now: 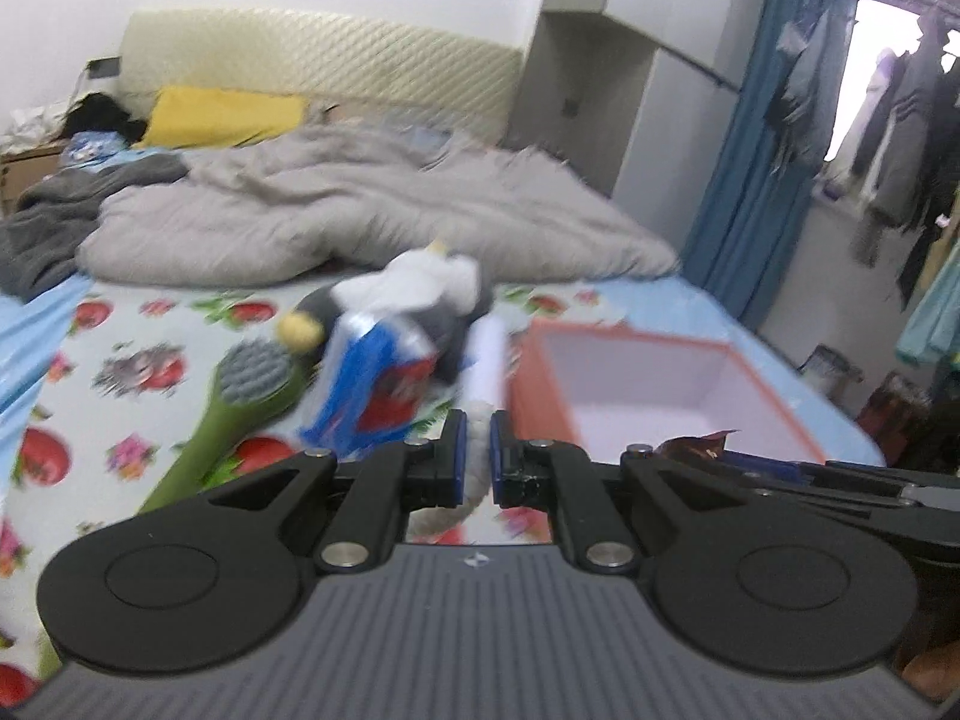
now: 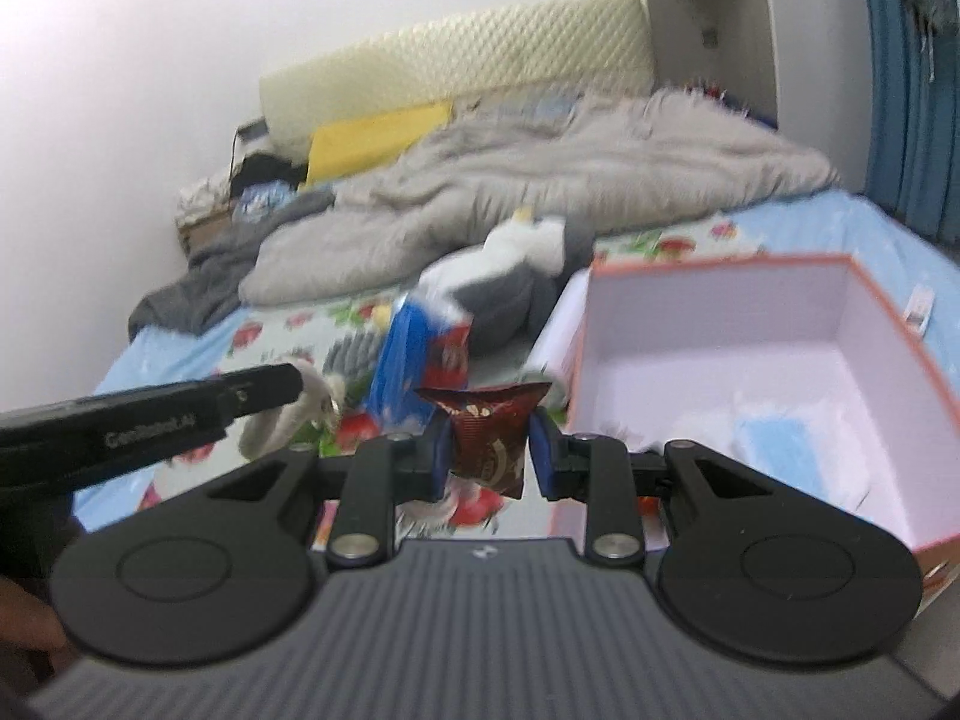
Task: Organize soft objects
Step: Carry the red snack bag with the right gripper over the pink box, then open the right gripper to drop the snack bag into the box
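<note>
Between the right gripper's (image 2: 488, 450) jaws, a brown snack packet (image 2: 487, 438) is sitting clamped; the left gripper's (image 1: 478, 459) jaws are pinching a white cord (image 1: 477, 450) nearly closed.

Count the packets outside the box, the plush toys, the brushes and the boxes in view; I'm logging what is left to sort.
Packets: 2 (dark red packet in the right claw, blue-and-red packet lying loose)
Plush toy: 1
Brush: 1
Box: 1
Total: 5
</note>
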### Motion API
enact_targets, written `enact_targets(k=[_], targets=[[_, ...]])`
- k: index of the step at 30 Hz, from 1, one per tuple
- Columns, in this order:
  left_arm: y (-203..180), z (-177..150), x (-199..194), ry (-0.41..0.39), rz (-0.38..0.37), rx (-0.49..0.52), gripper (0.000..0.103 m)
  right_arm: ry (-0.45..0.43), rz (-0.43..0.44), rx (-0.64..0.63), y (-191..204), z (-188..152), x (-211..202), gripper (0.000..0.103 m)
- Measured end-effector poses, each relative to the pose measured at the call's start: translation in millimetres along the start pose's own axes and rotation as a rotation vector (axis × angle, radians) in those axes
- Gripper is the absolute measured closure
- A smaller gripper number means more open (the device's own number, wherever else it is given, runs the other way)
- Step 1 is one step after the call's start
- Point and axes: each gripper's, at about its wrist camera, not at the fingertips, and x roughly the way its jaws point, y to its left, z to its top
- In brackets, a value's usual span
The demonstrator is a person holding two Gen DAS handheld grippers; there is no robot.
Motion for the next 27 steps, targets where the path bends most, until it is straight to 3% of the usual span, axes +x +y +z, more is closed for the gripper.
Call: enact_targets(k=[11, 20, 27], targets=[[-76.0, 42.5, 13.8, -0.057, -0.157, 0.037, 0.093, -0.121, -0.076, 0.003, -50.5, 41.6, -26.7, 0.072], [-111.8, 46.9, 60.7, 0.025, -0.215, 0.058, 0.093, -0.038, -0.154, 0.072, -103.2, 32.1, -5.5, 0.072], [-129.0, 32.8, 119.4, 0.154, -0.246, 0.073, 0.093, 0.078, -0.196, 0.123, -141.1, 12.6, 25.3, 0.072]])
